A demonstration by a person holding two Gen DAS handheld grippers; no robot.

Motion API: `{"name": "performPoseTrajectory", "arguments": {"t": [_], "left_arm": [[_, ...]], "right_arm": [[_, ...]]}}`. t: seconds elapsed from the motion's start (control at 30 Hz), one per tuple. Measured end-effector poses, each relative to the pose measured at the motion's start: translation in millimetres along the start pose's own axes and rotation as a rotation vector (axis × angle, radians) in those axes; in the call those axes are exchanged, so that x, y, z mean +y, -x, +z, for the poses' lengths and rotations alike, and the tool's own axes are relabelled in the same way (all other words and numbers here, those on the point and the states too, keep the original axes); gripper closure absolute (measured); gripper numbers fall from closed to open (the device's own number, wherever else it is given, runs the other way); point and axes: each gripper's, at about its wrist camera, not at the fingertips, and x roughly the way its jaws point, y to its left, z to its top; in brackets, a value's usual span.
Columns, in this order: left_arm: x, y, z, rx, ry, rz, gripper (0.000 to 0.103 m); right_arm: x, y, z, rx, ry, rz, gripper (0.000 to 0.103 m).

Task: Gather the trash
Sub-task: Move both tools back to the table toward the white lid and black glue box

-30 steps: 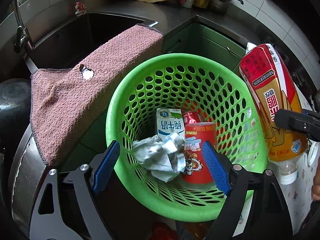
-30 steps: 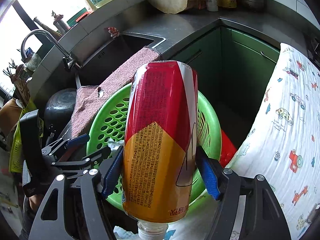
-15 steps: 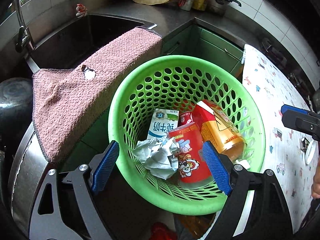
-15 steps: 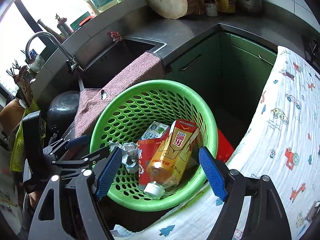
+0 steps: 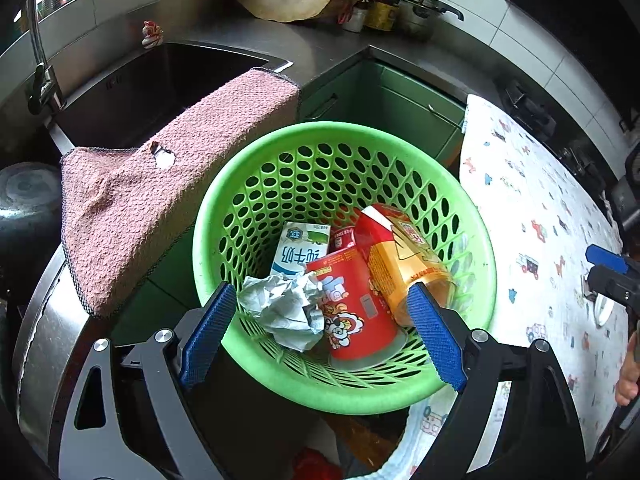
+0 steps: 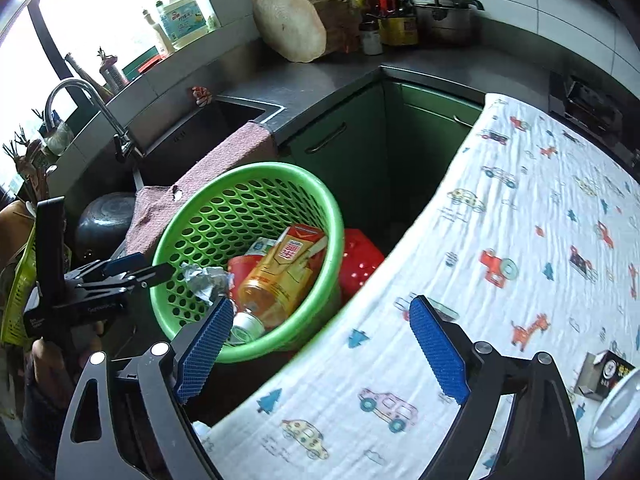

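Green basket (image 5: 476, 220) stands on the floor between the sink counter and the clothed table (image 6: 520, 240); its rim is just beside the table edge. Contents, seen from the left wrist view: bottle (image 5: 404, 252) with red and yellow label, lying tilted against the right wall, cap end low; red cup (image 5: 352, 304) touching the bottle's left side; milk carton (image 5: 298, 248) leaning behind the cup; crumpled paper (image 5: 286, 308) at the near wall, touching cup and carton.

Left gripper (image 5: 320, 332) hangs over the basket's near rim, jaws wide apart, nothing between the pads; it has just been opening a little further.

Right gripper (image 6: 320, 344) is over the table edge, basket under its left finger; its jaws have just been opening and stand wide, with nothing between them; the bottle (image 6: 276, 276) lies in the basket (image 6: 256, 172), clear of both pads.

Pink towel (image 5: 168, 184) drapes over the sink edge, touching the basket's far left rim; a small dark box (image 6: 608, 372) and a white lid (image 6: 616, 412) rest on the table at far right.
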Motion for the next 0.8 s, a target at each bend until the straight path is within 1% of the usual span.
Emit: {"name": "performPoseTrajectory", "arguments": {"t": [0.1, 0.3, 0.37, 0.47, 0.63, 0.73, 0.8], "left_arm": [[-12, 2, -2, -0.004, -0.017, -0.015, 0.017], [-44, 3, -4, -0.003, -0.059, -0.048, 0.016], [-54, 1, -5, 0.0, -0.07, -0.057, 0.012], [-73, -1, -8, 0.001, -0.099, -0.069, 0.011], [-104, -7, -13, 0.017, -0.142, -0.094, 0.011], [-122, -12, -16, 0.028, -0.166, -0.101, 0.01], [-133, -15, -18, 0.038, -0.181, -0.106, 0.01]], "right_arm": [[-29, 15, -16, -0.004, -0.042, -0.045, 0.015], [-97, 47, -47, -0.002, -0.124, -0.169, 0.013], [-118, 59, -59, 0.0, -0.142, -0.217, 0.012], [-149, 75, -74, 0.001, -0.162, -0.293, 0.011], [-197, 98, -96, -0.003, -0.217, -0.347, 0.01], [-216, 107, -106, -0.01, -0.234, -0.371, 0.01], [-227, 109, -112, -0.01, -0.243, -0.37, 0.01]]}}
